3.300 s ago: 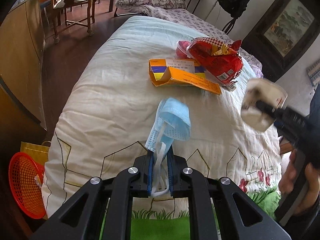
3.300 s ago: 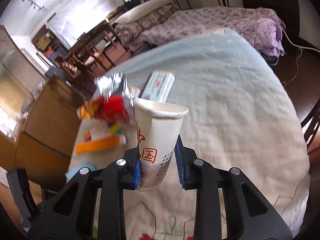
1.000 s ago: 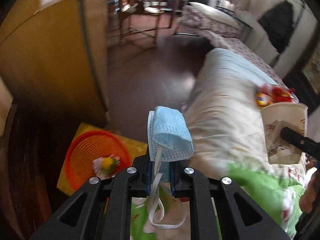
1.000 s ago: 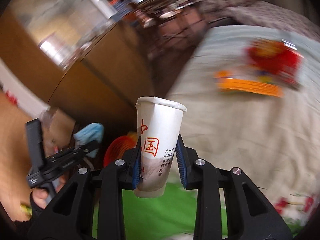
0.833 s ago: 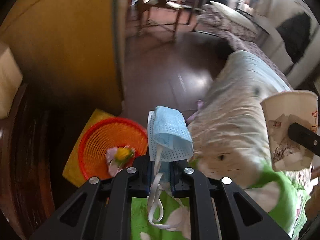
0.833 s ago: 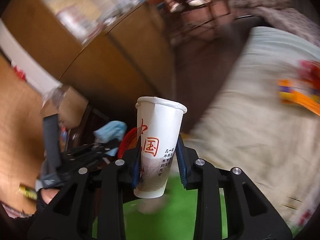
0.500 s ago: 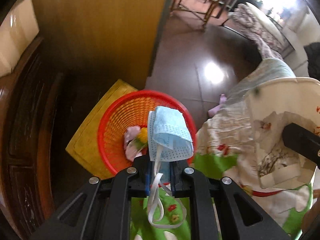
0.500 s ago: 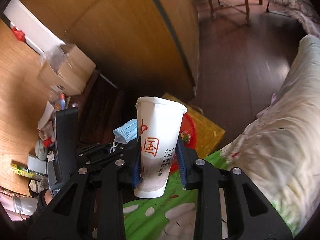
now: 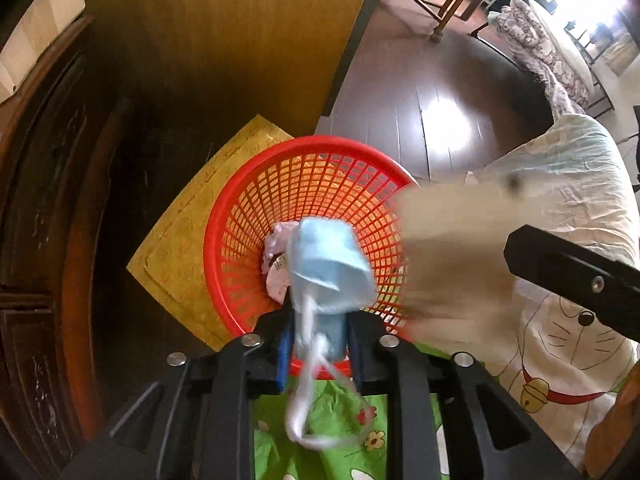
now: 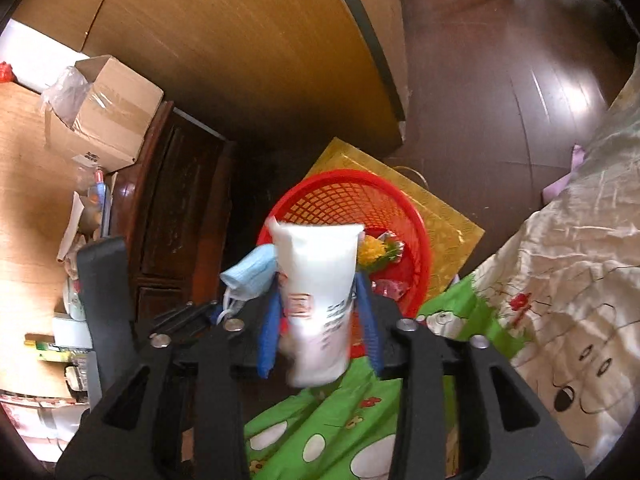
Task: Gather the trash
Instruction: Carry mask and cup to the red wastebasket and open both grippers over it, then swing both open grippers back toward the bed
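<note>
Trash, a pale-blue pleated face mask (image 9: 326,264) and a white printed paper cup (image 10: 316,304), is apparently dropping toward the red plastic mesh basket (image 9: 240,216) at twelve o'clock; the left gripper (image 9: 320,344) and right gripper (image 10: 320,320) are parting, their jaws having just been opening, releasing both.

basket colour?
Red-orange plastic mesh basket, clearest in the left wrist view.

Daylight enters from the upper right and throws a white glare patch on the dark wooden floor (image 9: 436,120). The cabinet (image 10: 176,216) side at left sits in deep shadow. The paper cup (image 10: 318,300) and the face mask (image 9: 328,264) are smeared by motion blur. Fisheye distortion bends straight edges, and the corners of both views darken to black.
</note>
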Demonstrator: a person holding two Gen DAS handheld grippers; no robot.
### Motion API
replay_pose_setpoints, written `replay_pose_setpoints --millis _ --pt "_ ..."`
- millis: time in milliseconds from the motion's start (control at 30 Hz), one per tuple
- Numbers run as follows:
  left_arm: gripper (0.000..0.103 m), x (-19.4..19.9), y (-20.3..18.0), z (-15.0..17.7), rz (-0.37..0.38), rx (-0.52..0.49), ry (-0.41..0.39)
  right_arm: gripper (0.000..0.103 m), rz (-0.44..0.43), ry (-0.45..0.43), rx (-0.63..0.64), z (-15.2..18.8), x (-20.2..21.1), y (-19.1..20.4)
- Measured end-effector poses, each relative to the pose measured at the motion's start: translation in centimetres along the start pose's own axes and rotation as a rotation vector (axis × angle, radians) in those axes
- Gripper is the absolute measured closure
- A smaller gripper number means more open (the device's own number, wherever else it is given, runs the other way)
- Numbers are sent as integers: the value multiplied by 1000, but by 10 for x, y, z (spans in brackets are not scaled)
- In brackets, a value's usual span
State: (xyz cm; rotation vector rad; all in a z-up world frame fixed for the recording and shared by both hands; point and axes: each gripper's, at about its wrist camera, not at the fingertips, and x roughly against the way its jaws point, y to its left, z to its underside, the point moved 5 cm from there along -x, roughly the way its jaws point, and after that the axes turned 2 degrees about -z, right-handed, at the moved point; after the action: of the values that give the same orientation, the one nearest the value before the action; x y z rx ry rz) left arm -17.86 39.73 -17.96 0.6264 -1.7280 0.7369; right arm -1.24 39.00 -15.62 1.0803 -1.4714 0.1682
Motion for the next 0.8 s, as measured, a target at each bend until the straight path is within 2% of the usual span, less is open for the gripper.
replay_pose_setpoints --millis 33,100,300,400,533,633,700,733,800 --pt "60 2 1 -1 -11 -1 -7 55 0 -3 -3 0 1 -2" --pt "47 5 3 -2 -34 4 -31 55 -8 -14 -5 0 4 -3" --pt "45 14 1 -3 -31 7 -37 52 -17 -49 -46 3 14 -11" --pt "41 20 -4 -2 -25 -1 -42 49 -20 -81 -57 3 22 -14" --pt "41 30 -15 -1 -16 -26 -51 49 20 -135 -49 1 37 -16" --pt "41 43 -27 -1 -17 -52 -68 49 30 -195 -43 1 61 -15" --pt "40 53 -36 -2 -10 -68 -81 49 -3 -232 -57 2 82 -18" --pt "36 57 -41 -3 -8 -75 -87 48 -26 -249 -61 3 93 -20" --pt "29 67 -54 -4 -4 -97 -111 38 -46 -301 -65 7 126 -29"
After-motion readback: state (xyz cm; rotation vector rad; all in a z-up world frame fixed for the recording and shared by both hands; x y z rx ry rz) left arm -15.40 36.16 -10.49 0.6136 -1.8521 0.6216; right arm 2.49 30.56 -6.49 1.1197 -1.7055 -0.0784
